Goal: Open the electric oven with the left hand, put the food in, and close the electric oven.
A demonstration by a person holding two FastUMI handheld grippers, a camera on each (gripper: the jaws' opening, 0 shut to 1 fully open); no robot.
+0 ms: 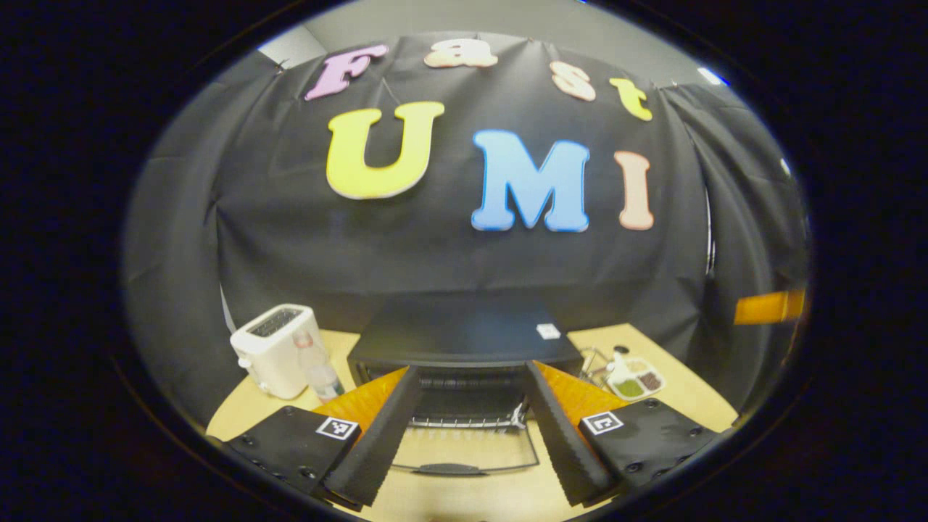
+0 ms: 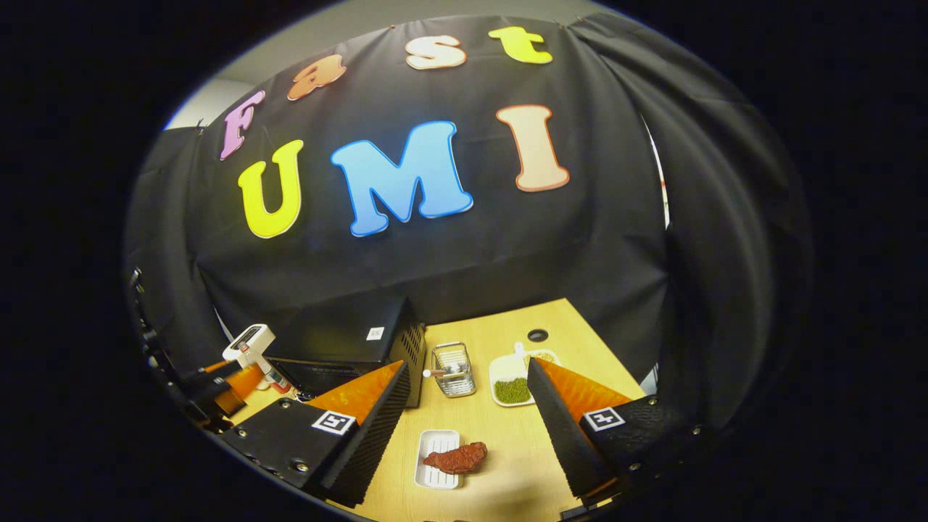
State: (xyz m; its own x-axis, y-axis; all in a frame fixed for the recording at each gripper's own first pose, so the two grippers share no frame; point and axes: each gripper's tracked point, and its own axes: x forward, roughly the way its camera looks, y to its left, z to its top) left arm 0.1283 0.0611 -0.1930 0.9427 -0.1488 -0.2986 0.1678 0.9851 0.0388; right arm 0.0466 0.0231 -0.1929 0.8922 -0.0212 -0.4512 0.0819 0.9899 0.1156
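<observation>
Straight ahead of my left gripper (image 1: 464, 435), between its spread fingers, sits the black oven (image 1: 464, 337) with its door (image 1: 464, 457) already swung down flat toward me, the rack (image 1: 464, 419) showing inside the mouth. That gripper is released and holds nothing.

Just below and between the fingers of my right gripper (image 2: 464, 435), also spread wide and empty, lies the food (image 2: 457, 457): a reddish-brown piece like cooked meat, resting across a small white tray (image 2: 435, 444) on the table (image 2: 507, 348). From this view the oven (image 2: 348, 341) stands ahead and to the left, with a wire basket (image 2: 453, 370) and a divided plate (image 2: 511, 380) beyond the tray.

I judge the food to be light, and most likely a stiff model piece with a glossy skin that could slip under a shallow pinch. It is longer than it is thick, so I would close across its narrow middle, fingers square to its length, rather than at a tapered end. The tray looks light too and may skid or lift if I nudge its rim, so I would come straight down on the meat alone.
</observation>
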